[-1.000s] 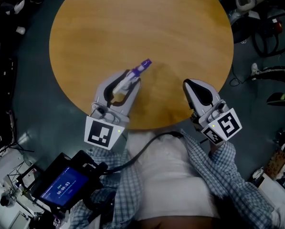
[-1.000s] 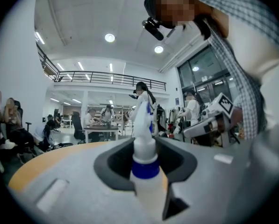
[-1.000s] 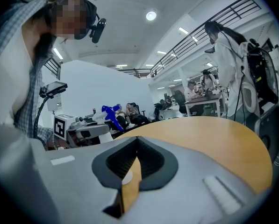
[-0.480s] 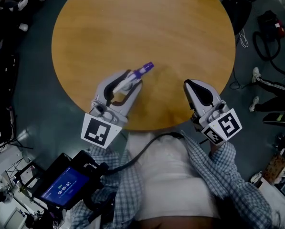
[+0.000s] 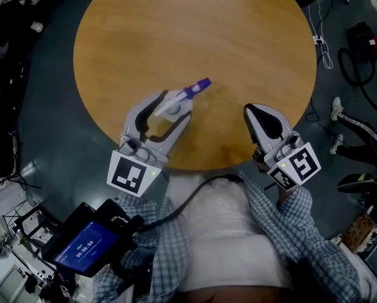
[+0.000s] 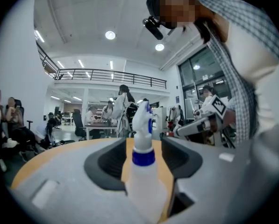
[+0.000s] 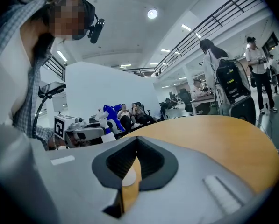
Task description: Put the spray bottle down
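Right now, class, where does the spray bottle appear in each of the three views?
Head view: spray bottle just left of centre, purple head towards the upper right.
Left gripper view: spray bottle at bottom centre, upright and large.
Right gripper view: spray bottle small, left of centre, at mid-height.
Shared landmark: the round wooden table, seen in all three.
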A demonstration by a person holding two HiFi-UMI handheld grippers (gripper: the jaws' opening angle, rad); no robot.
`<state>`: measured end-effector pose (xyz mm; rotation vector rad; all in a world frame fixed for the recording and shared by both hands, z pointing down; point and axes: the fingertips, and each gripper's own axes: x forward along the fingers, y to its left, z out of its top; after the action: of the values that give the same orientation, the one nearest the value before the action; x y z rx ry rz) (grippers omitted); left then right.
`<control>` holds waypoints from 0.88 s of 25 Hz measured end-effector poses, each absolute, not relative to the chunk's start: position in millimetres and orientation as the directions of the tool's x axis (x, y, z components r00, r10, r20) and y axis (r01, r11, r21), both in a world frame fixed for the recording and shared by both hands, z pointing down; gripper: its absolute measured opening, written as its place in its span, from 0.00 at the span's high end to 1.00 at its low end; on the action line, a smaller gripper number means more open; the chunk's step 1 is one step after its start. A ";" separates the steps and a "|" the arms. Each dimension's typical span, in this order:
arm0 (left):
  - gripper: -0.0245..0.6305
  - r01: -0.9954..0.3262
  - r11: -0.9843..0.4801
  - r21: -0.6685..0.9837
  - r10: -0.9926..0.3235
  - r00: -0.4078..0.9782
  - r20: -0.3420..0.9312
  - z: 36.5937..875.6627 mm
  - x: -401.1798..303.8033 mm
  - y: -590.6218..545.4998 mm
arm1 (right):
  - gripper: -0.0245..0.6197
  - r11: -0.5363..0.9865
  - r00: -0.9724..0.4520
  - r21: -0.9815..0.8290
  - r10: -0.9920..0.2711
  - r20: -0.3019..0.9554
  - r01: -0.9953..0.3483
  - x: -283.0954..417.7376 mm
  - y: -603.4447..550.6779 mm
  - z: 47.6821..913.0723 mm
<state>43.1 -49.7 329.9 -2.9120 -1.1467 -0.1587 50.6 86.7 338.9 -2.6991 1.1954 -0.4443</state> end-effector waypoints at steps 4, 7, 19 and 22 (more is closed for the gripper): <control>0.62 0.629 -0.777 0.035 0.628 0.768 0.124 353.7 56.6 -70.6 | 0.96 -0.614 0.586 -0.267 -0.789 0.185 -0.743 77.7 65.7 356.4; 0.62 0.587 -0.809 0.027 0.585 0.799 0.138 376.7 71.3 -88.1 | 0.96 -0.573 0.548 -0.273 -0.819 0.167 -0.773 101.2 47.4 378.8; 0.74 0.456 -0.889 -0.033 0.452 0.888 0.086 349.4 65.2 -111.2 | 0.96 -0.489 0.488 -0.234 -0.870 0.064 -0.841 113.2 35.7 354.9; 0.84 0.435 -0.899 -0.041 0.432 0.900 0.062 342.0 63.4 -112.8 | 0.96 -0.474 0.479 -0.232 -0.877 0.039 -0.850 113.5 34.9 352.7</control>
<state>63.4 -112.8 342.0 -3.0088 -0.6874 -0.0796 113.5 34.9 352.7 -2.5411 1.5006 -0.2268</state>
